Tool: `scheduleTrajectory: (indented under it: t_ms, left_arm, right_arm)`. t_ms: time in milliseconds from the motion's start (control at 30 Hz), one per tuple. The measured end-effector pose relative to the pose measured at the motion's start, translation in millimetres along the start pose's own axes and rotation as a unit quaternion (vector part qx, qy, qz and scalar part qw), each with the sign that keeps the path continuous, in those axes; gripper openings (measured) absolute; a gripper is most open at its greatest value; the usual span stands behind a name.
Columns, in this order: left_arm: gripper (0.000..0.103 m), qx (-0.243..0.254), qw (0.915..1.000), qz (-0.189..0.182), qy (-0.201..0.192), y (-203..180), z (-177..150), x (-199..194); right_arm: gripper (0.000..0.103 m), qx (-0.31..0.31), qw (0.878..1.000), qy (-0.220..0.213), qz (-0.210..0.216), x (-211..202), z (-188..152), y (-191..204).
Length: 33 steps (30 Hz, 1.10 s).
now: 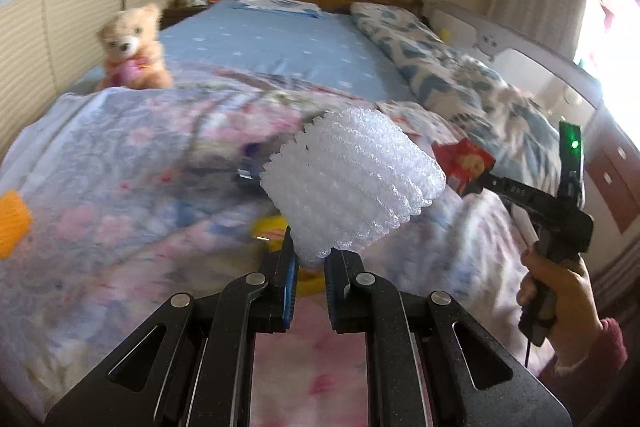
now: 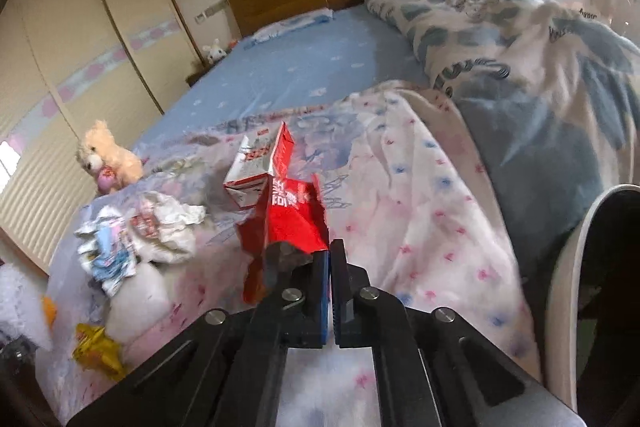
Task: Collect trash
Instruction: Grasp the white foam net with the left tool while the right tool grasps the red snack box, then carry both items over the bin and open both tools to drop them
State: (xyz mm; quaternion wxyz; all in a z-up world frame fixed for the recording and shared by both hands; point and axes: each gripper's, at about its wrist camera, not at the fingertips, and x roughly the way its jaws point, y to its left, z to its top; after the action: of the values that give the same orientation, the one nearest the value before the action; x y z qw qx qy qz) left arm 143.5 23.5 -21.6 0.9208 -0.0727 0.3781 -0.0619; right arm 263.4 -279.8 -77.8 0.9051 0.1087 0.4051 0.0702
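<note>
My left gripper is shut on a white foam net sleeve and holds it up above the floral quilt. My right gripper is shut on a torn red and white carton, lifted over the quilt; the right gripper and the carton also show at the right of the left wrist view. On the quilt lie crumpled white and blue wrappers, a yellow wrapper, a yellow scrap and an orange piece.
A teddy bear sits at the bed's left edge. A blue patterned duvet is heaped on the right. A white bin rim shows at the far right of the right wrist view. Wardrobe doors stand left.
</note>
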Motion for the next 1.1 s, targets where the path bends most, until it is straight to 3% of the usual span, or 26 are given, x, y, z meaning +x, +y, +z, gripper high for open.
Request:
scheduleTrajectory:
  t_ms: [567, 1100]
  left_arm:
    - [0.011, 0.1, 0.99, -0.079, 0.06, -126, -21, 39]
    - [0.011, 0.184, 0.9722, -0.119, 0.083, -223, -28, 56]
  right_arm:
    - [0.001, 0.059, 0.998, -0.028, -0.001, -117, -54, -71]
    - [0.001, 0.104, 0.992, -0.056, -0.052, -173, -69, -142]
